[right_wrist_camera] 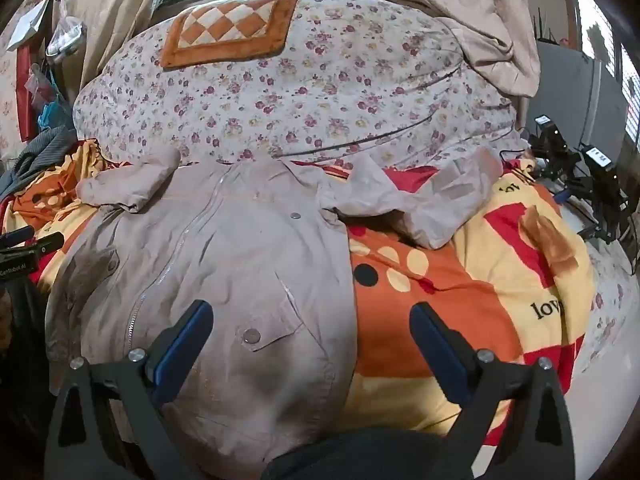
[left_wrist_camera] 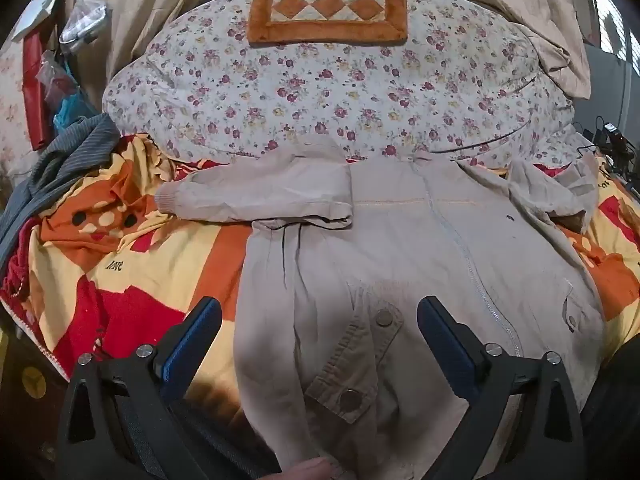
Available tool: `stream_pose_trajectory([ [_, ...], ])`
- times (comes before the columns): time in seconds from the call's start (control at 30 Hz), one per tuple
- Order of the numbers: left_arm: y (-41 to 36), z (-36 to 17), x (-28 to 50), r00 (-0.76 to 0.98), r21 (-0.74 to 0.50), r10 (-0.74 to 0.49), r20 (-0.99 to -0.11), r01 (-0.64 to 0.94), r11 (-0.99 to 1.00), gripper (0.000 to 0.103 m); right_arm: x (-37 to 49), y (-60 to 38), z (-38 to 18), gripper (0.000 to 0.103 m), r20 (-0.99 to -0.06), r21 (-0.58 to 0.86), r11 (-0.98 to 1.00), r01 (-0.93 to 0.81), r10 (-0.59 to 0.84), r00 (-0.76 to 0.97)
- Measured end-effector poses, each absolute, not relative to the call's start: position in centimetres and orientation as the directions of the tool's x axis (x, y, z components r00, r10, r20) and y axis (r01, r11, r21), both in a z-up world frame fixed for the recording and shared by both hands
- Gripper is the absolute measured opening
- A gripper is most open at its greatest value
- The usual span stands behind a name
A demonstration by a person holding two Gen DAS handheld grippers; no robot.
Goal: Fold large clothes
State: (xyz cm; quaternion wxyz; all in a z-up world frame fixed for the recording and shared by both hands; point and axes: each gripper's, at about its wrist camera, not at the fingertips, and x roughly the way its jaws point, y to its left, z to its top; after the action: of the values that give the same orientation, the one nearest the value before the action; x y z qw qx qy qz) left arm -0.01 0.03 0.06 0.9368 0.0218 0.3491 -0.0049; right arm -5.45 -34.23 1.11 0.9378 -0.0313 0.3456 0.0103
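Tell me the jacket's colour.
Light beige jacket, with a silver zip; clearest in the right wrist view.

The jacket [left_wrist_camera: 420,248] runs off the bottom edge in the left wrist view, so its hem cannot be seen, and a fingertip [left_wrist_camera: 312,470] there is cut off too. In the right wrist view a dark shape [right_wrist_camera: 360,456] covers the jacket's lower edge; what it is cannot be told. The blanket [right_wrist_camera: 500,264] has printed words cut short by folds. The chargers [right_wrist_camera: 592,184] at the right are too small to identify.
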Motion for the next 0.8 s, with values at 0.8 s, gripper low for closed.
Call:
stream_pose_trajectory([
  [0.8, -0.1, -0.7, 0.0, 0.749, 0.032, -0.009, -0.663, 0.040, 0.999, 0.090, -4.5, -34.4, 0.0, 0.100, -0.660, -0.073, 0.997, -0.015, -0.037, 0.750],
])
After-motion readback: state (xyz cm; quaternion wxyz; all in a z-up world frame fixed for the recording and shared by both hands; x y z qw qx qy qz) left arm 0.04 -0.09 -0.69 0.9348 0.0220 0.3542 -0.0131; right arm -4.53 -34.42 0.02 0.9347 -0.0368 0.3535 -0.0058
